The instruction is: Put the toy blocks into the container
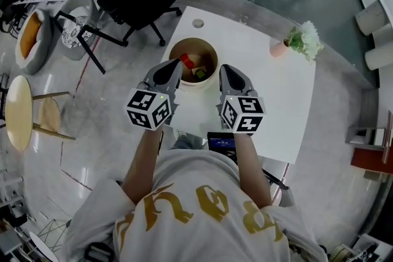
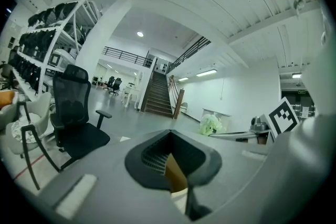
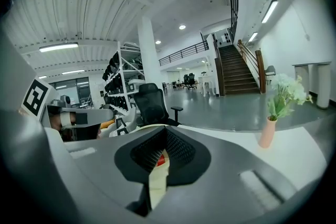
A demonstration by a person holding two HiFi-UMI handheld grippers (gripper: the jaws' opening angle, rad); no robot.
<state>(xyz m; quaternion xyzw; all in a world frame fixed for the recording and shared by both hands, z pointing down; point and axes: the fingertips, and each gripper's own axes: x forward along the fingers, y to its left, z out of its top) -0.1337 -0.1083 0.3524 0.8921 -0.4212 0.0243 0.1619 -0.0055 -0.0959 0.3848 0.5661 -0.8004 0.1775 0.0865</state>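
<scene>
A round tan container [image 1: 196, 82] stands on the white tabletop [image 1: 270, 95], with toy blocks [image 1: 186, 61] inside it, red and green among them. It sits just ahead of and between the left tool [image 1: 172, 66] and right tool [image 1: 225, 69], both clenched empty.

The white table [image 1: 276, 95] carries at twelve o'clock a container [image 1: 202, 46] that is tan inside with a cream wall, and in it lie a red block [image 1: 186, 61] and a green block [image 1: 200, 73]. The left gripper [image 1: 177, 64] and right gripper [image 1: 223, 68] are grey with black ribbed pads [image 3: 145, 155], each bearing a white cube [image 1: 148, 110] printed with black squares. At two o'clock a pink vase [image 1: 279, 48] holds a pale green plant [image 1: 305, 40], and the shirt [image 1: 184, 205] at six o'clock is white with golden lettering.
</scene>
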